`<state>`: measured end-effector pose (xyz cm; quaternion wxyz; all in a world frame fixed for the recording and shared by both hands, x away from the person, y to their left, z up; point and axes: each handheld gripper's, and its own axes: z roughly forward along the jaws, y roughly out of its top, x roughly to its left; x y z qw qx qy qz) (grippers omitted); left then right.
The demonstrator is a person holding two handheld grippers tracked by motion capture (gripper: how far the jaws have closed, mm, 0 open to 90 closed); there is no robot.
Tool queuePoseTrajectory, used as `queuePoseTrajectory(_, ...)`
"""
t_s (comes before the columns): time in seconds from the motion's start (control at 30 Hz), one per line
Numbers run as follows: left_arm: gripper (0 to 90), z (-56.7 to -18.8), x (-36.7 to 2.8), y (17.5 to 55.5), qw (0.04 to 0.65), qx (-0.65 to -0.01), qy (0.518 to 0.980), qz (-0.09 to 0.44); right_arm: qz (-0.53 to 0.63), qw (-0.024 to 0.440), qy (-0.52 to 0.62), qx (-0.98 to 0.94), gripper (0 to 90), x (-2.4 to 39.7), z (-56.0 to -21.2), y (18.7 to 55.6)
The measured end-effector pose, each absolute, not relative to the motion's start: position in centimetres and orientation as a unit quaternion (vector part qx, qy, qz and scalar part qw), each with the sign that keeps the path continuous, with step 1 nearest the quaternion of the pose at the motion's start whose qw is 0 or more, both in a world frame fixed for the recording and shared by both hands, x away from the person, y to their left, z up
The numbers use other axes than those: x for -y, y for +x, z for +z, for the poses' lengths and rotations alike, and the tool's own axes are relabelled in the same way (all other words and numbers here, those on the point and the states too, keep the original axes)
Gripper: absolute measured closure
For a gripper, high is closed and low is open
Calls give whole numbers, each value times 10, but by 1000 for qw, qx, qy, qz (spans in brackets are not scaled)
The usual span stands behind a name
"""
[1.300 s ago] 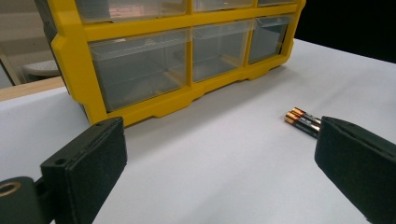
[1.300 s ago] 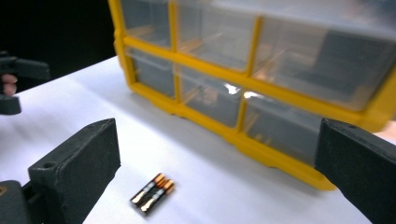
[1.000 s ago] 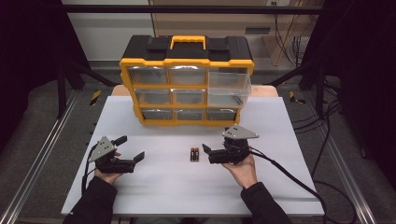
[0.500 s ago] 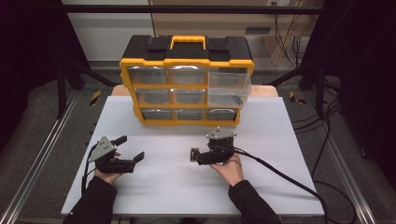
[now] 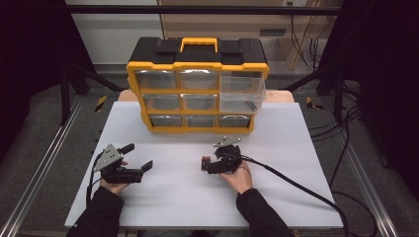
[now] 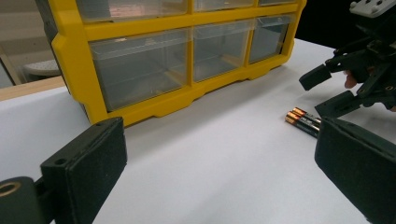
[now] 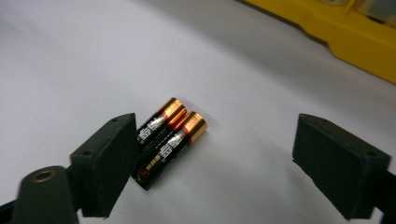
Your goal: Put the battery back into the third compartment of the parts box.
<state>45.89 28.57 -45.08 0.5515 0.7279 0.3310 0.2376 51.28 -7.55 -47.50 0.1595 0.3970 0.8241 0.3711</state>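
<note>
Two batteries (image 7: pixel 169 140) lying side by side, touching, on the white counter (image 5: pixel 296 148) in front of the drawer cabinet (image 5: pixel 197 89). Right gripper (image 7: pixel 215 158) low over them, fingers apart and just closing, nothing clamped. Advised: centre over both before squeezing. Left gripper (image 5: pixel 129 168) idle, fingers apart.

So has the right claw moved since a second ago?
Yes. The right claw has come leftward across the white table to the two batteries, which lie between its just-closing, still open jaws. The yellow organizer stayed put.
</note>
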Motion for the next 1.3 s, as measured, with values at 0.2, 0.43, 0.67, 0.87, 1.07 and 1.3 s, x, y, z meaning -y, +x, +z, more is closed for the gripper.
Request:
queuePoseTrajectory(0.2, 16, -451, -286, 459, 551, -331, 728, 238, 369, 135, 391, -833, 270, 75, -478, 514)
queuePoseTrajectory(0.43, 16, -451, -286, 459, 551, -331, 728, 237, 366, 122, 384, -839, 420, 75, -479, 514)
queuePoseTrajectory(0.67, 16, -451, -286, 459, 552, -331, 728, 238, 360, 112, 377, -846, 551, 76, -478, 513)
queuePoseTrajectory(0.87, 16, -451, -286, 459, 551, -331, 728, 238, 352, 119, 374, -849, 641, 75, -478, 511)
queuePoseTrajectory(1.07, 16, -451, -286, 459, 552, -331, 727, 238, 344, 122, 377, -851, 726, 76, -477, 511)
queuePoseTrajectory(1.3, 16, -451, -286, 459, 552, -331, 727, 238, 340, 131, 378, -851, 767, 76, -477, 510)
